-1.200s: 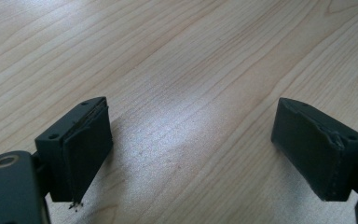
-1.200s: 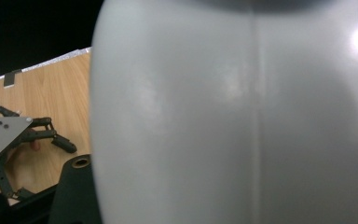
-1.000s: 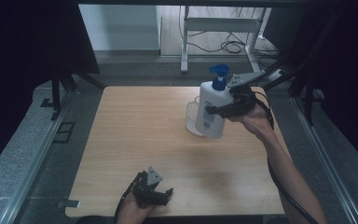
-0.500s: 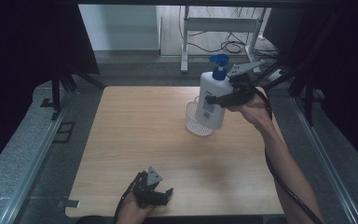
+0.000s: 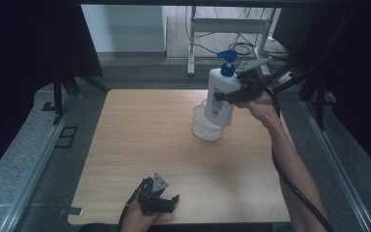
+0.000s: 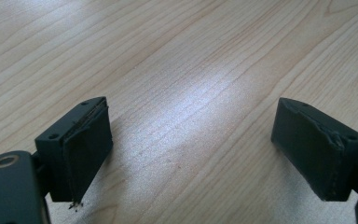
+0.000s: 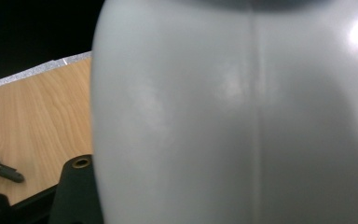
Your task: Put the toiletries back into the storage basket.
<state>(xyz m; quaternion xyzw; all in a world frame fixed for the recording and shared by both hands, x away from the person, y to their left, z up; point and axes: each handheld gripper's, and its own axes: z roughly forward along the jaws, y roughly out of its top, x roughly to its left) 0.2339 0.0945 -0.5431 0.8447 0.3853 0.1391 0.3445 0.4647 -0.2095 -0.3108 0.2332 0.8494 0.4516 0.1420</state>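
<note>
The right hand-held gripper [image 5: 229, 96] clamps the white pump bottle [image 5: 220, 96] mid-body, holding it above the small white basket [image 5: 206, 126] on the tabletop [image 5: 140, 130]. Judging by that, keep the bottle upright and the grip firm. Well nearer the person than the basket, the left hand-held gripper [image 5: 166, 203] rests wide apart, empty.

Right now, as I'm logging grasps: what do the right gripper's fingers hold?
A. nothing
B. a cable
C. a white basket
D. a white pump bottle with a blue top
D: in the high view the right gripper clamps the white pump bottle above the basket.
</note>
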